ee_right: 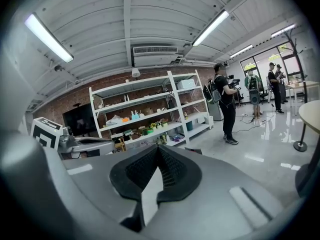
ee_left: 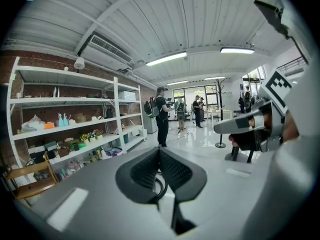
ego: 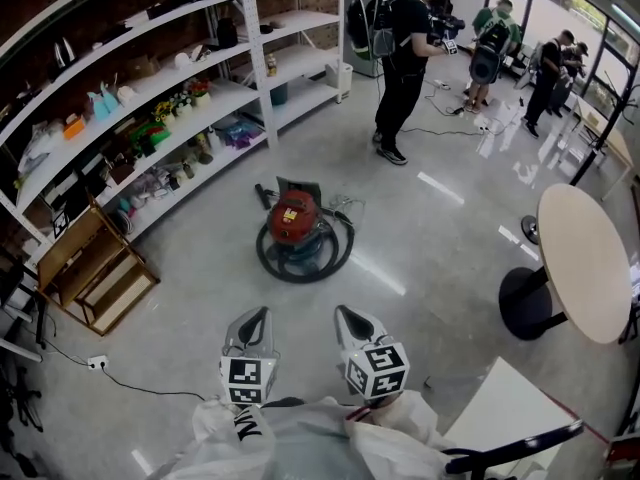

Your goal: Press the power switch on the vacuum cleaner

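The left gripper (ego: 258, 320) and the right gripper (ego: 350, 320) are being held side by side low over the floor (ego: 440, 248), both well apart from the vacuum cleaner (ego: 293, 220). Each gripper's jaws are being pressed together at the tips, with nothing between them. The red vacuum cleaner is sitting near the middle of the floor, ringed by its black hose (ego: 340, 253), off the edge lined by white shelving (ego: 200, 98).
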A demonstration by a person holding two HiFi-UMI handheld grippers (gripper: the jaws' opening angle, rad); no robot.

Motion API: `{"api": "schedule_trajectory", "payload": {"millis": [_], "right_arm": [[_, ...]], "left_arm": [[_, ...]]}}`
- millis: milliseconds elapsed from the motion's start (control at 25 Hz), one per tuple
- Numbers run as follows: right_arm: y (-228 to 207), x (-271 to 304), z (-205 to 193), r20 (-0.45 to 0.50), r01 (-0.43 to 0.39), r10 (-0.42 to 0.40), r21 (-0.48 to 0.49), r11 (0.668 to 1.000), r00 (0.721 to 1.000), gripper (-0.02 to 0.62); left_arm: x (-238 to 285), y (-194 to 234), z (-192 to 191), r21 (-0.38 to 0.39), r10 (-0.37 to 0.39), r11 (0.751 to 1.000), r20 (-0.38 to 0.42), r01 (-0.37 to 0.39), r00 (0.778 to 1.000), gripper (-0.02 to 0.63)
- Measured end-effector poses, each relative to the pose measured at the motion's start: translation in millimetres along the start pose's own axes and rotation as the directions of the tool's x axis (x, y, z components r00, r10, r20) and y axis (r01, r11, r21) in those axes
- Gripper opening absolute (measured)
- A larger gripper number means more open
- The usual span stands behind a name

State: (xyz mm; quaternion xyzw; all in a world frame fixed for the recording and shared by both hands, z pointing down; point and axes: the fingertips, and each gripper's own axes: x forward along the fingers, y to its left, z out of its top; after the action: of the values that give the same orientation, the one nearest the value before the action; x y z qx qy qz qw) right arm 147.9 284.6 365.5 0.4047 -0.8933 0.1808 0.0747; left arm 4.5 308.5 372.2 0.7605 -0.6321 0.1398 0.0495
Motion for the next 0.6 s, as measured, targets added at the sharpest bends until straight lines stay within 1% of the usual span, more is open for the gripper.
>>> {"api": "schedule_trajectory", "payload": {"millis": [200,320,480,600], "right_arm": [[-13.8,-7.7,0.7,0.009,0.008,-0.008,0.017,1.0,1.0,0.0],[-16.2,-11.0,-3.7,0.002,0.006,-0.006,0.021,1.0,1.0,0.0],[-24.5,-12.3,-3.9,-0.007,0.01,-0.01,0.023,1.0,1.0,0.0],[-25.7,-8.8,-5.3,-0.016,0.01,-0.01,0.019,1.0,1.0,0.0]], "left_arm": [[2.0,-12.4,10.0,0.022,-0.001,1.0,0.012,0.001,1.0,0.0],[2.6,-16.7,4.5,0.015,-0.001,1.0,-0.004,0.001,1.0,0.0],[10.1,-23.2,5.6,0.018,-0.007,1.0,-0.001,0.007,1.0,0.0],[15.6,-22.9,2.2,0.005,-0.017,1.0,-0.013,0.017,1.0,0.0]]}}
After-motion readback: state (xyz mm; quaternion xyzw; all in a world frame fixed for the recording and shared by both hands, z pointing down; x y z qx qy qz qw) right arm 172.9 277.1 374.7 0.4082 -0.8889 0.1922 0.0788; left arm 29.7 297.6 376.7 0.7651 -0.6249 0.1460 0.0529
